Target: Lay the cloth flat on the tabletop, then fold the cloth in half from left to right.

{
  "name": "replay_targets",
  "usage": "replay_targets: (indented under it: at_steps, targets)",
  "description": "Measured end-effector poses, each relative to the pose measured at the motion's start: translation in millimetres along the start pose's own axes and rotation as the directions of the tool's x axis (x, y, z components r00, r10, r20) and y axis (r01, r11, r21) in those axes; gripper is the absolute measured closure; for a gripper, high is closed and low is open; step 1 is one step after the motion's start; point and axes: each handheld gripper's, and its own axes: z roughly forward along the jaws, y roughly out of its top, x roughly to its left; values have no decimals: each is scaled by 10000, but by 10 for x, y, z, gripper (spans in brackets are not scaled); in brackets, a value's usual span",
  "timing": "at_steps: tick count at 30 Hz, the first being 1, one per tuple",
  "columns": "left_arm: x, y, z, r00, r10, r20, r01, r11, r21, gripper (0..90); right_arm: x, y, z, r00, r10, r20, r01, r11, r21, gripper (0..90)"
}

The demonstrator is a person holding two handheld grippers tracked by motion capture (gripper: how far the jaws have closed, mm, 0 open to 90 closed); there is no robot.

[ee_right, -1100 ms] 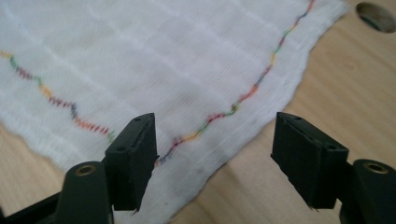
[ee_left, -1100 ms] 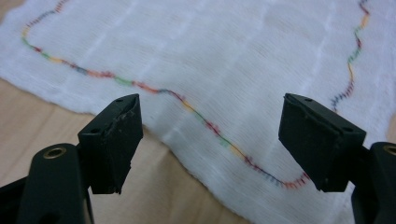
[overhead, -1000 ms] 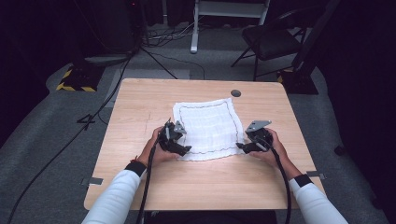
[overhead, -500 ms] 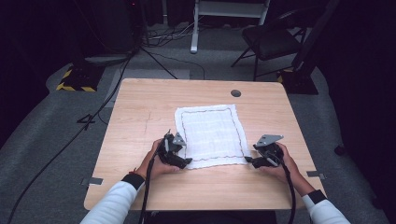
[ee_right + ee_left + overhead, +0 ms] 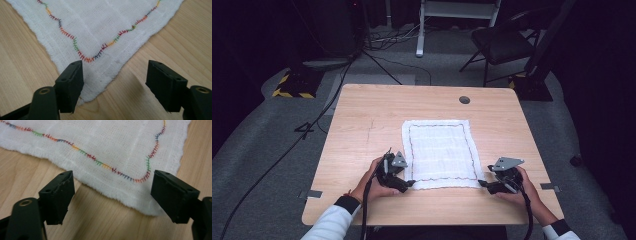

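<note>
A white cloth (image 5: 440, 152) with a multicoloured stitched border lies flat on the wooden table (image 5: 362, 130), in its middle toward the near edge. My left gripper (image 5: 404, 184) rests at the cloth's near left corner (image 5: 150, 205), jaws open, nothing held between them. At the near right corner (image 5: 92, 92) my right gripper (image 5: 484, 185) stands open too, the cloth corner lying between and under its jaws. In both gripper views the cloth (image 5: 100, 30) lies loose on the wood, the stitching (image 5: 105, 165) curving round each corner.
A round cable hole (image 5: 464, 99) sits in the table near its far edge. A black chair (image 5: 499, 45) and a white frame stand (image 5: 457, 15) are on the floor beyond the table, with cables (image 5: 312, 120) trailing at the left.
Both grippers drew back toward the near edge, pulling the cloth flat and nearer. They have since opened and let go of its near corners.
</note>
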Motion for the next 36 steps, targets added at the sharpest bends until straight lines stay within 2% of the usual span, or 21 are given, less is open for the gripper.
replay_targets:
  at_steps: [3,6,8,10,13,17,21,23,28,32,35,36]
  targets:
    - [60,-54,-100,10000,-40,-17,40,9997,-231,186,-44,2,-46,9999,153,65,-151,9993,-330,285]
    - [140,-114,-141,9997,-146,-215,144,9999,-85,186,-83,23,-84,9995,291,151,-280,9973,-680,285]
    - [187,-146,-153,9992,-340,-210,340,9994,8,185,-87,25,-83,9994,300,172,-288,9972,-688,290]
    - [223,-149,-181,9979,-605,-211,602,9981,-160,188,-84,18,-76,9995,267,197,-253,9975,-666,293]
    - [226,-128,-218,9972,-570,-476,548,9975,-454,199,-78,6,-64,9996,200,185,-188,9978,-635,324]
    - [261,-100,-209,9944,-781,-715,751,9962,-435,206,-66,43,-62,9998,90,163,-77,9970,-770,327]
    - [361,-35,-196,9887,-949,-1162,892,9946,-537,208,-29,133,-39,9998,-168,131,180,9956,-923,327]
    - [431,11,-199,9852,-1158,-1265,1062,9911,-806,207,-16,168,-24,9997,-228,92,236,9947,-997,330]
    - [589,137,-157,9760,-1218,-1805,1051,9895,-994,208,28,293,23,9990,-435,20,435,9922,-1170,344]
    - [730,257,-67,9726,-1337,-1902,1166,9883,-982,211,87,416,68,9981,-619,-68,604,9885,-1384,366]
    - [796,326,5,9670,-1195,-2249,993,9901,-991,212,164,518,131,9961,-829,-290,779,9865,-1444,372]
    - [828,352,39,9683,-1301,-2133,1115,9890,-970,211,200,556,157,9952,-916,-337,858,9857,-1450,377]
